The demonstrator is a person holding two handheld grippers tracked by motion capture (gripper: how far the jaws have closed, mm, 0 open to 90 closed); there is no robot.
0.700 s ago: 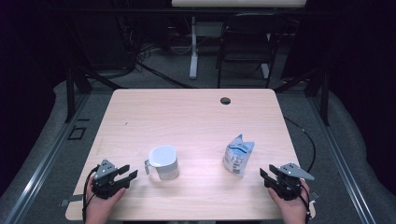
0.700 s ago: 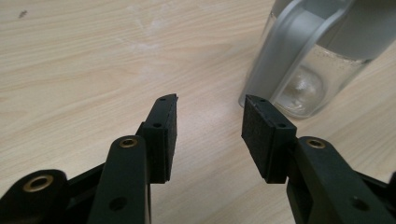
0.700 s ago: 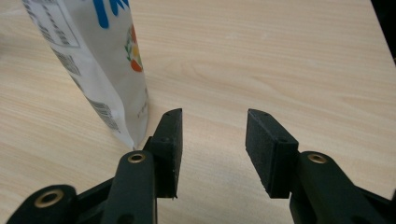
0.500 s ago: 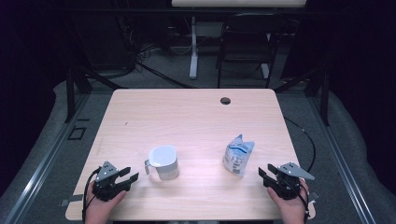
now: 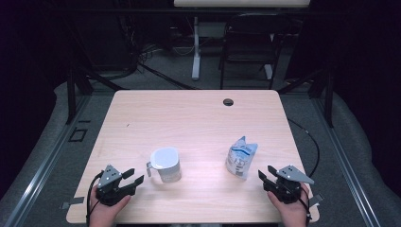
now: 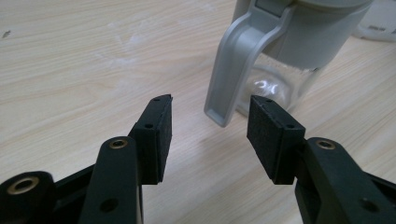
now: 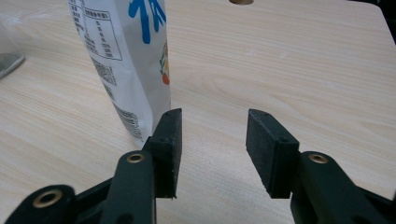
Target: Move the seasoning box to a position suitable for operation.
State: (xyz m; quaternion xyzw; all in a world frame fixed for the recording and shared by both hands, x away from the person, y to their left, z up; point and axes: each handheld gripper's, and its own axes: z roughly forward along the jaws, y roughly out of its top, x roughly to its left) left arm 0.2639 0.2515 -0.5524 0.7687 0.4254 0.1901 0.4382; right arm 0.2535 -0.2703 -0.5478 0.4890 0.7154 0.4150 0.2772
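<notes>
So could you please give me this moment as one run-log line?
left gripper: open, nearing jug handle | right gripper: open, beside pouch | both upright on table, untouched

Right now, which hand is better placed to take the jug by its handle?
Left. The left tool sits open right beside the jug, and the handle lies just ahead of its pads. The right tool is across the table by the pouch.
</notes>
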